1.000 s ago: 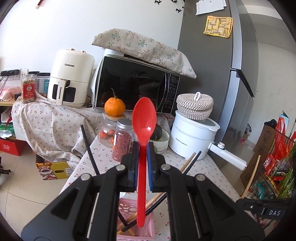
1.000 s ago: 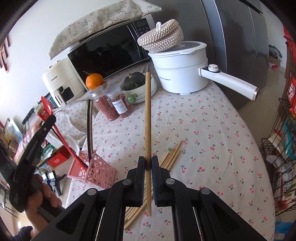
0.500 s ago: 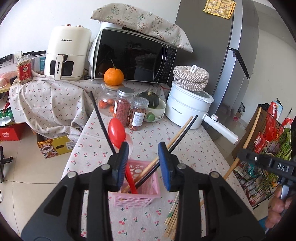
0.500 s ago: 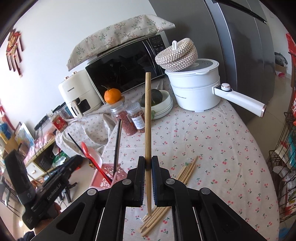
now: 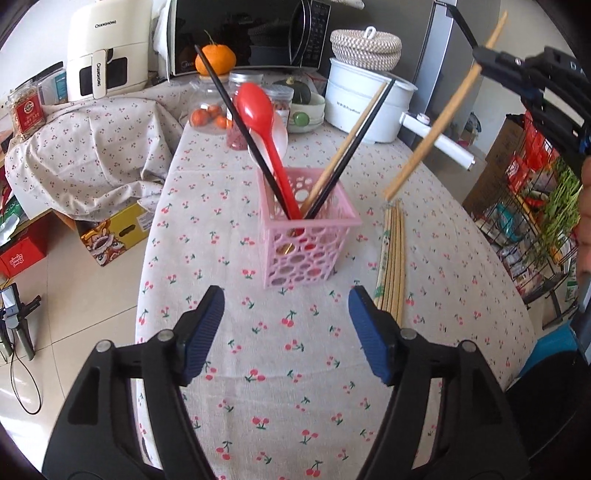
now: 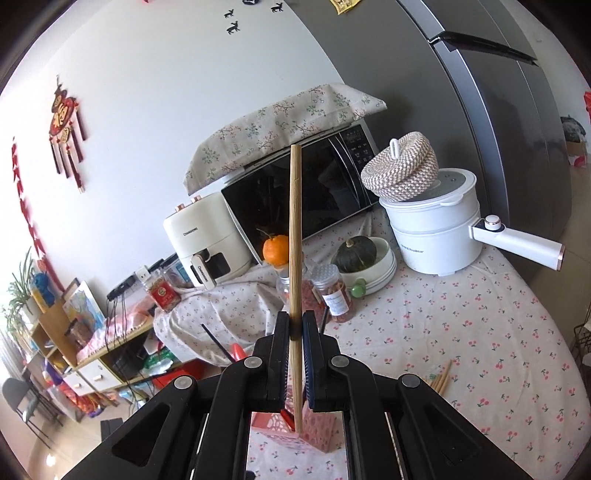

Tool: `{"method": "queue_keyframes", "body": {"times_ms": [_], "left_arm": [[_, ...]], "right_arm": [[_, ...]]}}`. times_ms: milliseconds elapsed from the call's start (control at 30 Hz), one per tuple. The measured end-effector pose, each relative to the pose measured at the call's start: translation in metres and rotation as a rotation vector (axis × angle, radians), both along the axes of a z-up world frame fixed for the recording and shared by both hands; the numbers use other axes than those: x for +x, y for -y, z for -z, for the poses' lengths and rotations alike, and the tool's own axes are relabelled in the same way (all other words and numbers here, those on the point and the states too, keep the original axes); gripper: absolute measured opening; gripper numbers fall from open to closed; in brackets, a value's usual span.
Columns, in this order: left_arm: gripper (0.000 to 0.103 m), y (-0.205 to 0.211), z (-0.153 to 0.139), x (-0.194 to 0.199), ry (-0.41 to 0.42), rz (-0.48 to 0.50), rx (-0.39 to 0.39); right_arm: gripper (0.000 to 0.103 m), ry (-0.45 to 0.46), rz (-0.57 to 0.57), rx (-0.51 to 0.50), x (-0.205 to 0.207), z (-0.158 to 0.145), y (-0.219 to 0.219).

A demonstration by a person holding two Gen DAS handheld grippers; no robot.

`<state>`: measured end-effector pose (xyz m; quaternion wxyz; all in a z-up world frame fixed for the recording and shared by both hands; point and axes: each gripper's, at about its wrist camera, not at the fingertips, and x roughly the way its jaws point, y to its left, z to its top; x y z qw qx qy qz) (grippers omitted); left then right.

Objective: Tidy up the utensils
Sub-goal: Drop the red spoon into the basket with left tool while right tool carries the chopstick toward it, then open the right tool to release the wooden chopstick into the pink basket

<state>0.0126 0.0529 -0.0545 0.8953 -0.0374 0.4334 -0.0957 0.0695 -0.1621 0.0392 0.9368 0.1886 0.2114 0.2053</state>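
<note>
A pink perforated basket stands on the cherry-print tablecloth. It holds a red spoon, a white spoon, two black chopsticks and a wooden one. My left gripper is open and empty, just in front of the basket. My right gripper is shut on a wooden chopstick, held upright above the basket. In the left wrist view that chopstick hangs tilted at the upper right, its tip above several loose wooden chopsticks lying right of the basket.
At the back stand jars, an orange, a white pot with a long handle, a microwave and an air fryer. A wire rack is at the right. The table's left edge drops to the floor with boxes.
My left gripper let go of the red spoon into the basket, opened wide and pulled back. My right gripper carried the wooden chopstick up and over toward the basket.
</note>
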Motion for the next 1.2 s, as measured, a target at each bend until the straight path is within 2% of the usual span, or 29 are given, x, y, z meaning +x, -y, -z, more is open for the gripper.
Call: {"method": "queue_keyframes", "body": {"times_ms": [200, 400, 667, 733, 800, 867, 1033, 1200], "left_arm": [[0.072, -0.007, 0.009, 0.003, -0.075, -0.021, -0.009], [0.074, -0.011, 0.008, 0.003, -0.08, -0.034, -0.026], [0.074, -0.013, 0.008, 0.006, -0.083, -0.051, -0.028], [0.074, -0.013, 0.007, 0.005, -0.082, -0.053, -0.033], [0.074, -0.013, 0.005, 0.005, -0.077, -0.05, -0.036], [0.074, -0.012, 0.003, 0.004, -0.07, -0.048, -0.034], [0.074, -0.011, 0.0, 0.004, -0.063, -0.048, -0.041], [0.078, -0.005, -0.002, 0.006, -0.061, -0.043, -0.037]], "right_arm": [[0.007, 0.013, -0.017, -0.006, 0.012, 0.01, -0.025], [0.007, 0.002, -0.043, -0.02, 0.024, 0.022, -0.043], [0.01, -0.096, -0.12, -0.001, 0.042, 0.05, -0.062], [0.016, -0.109, -0.122, -0.006, 0.041, 0.052, -0.062], [0.029, -0.096, -0.118, -0.004, 0.038, 0.049, -0.058], [0.037, -0.077, -0.11, 0.008, 0.035, 0.044, -0.052], [0.045, -0.068, -0.1, 0.036, 0.028, 0.035, -0.035], [0.059, -0.075, -0.086, 0.02, 0.021, 0.031, -0.019]]}}
